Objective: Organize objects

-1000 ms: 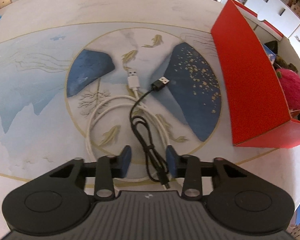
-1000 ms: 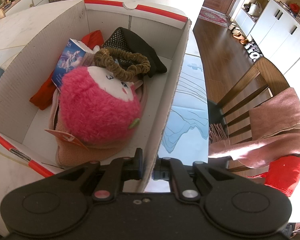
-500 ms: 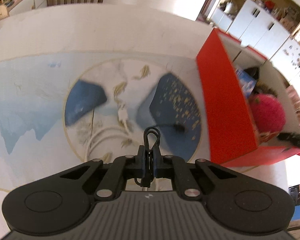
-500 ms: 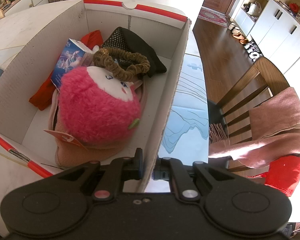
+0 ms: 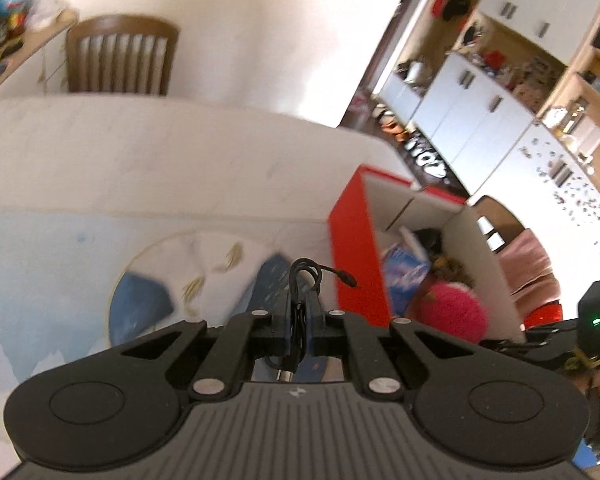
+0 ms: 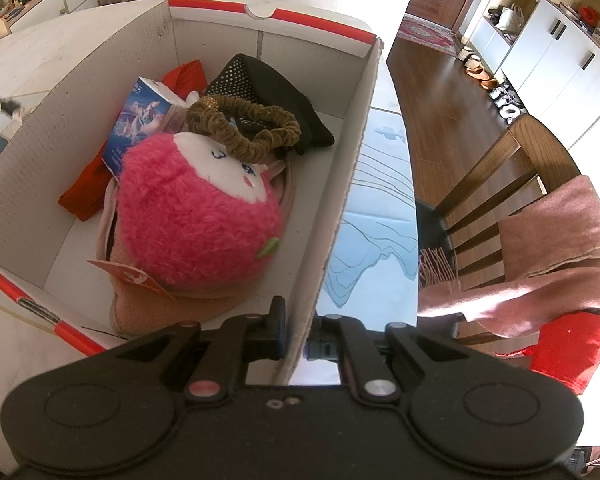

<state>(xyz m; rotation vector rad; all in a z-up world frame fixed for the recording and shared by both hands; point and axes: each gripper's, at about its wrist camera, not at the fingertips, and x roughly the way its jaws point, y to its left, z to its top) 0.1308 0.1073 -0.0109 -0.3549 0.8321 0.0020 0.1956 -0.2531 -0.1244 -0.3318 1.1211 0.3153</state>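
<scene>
My left gripper [image 5: 299, 312] is shut on a coiled black USB cable [image 5: 306, 276] and holds it above the table, just left of the red cardboard box [image 5: 354, 248]. A loop and one plug stick out past the fingers. My right gripper [image 6: 298, 334] is shut on the right wall [image 6: 340, 200] of the same box. Inside the box lie a pink plush toy [image 6: 196, 216], a brown scrunchie [image 6: 244, 128], a blue booklet [image 6: 140, 120], a black pouch [image 6: 268, 84] and red cloth [image 6: 84, 192]. The white cable is hidden in both views.
The table carries a blue and white painted mat [image 5: 60, 280]. A wooden chair [image 5: 120, 60] stands at the far side. Another chair [image 6: 500, 184] draped with a pink scarf [image 6: 560, 248] stands right of the table. White cabinets [image 5: 480, 112] line the right.
My left gripper closed on the black cable, lifted it off the mat and swung right toward the red box. My right gripper kept its hold on the box wall.
</scene>
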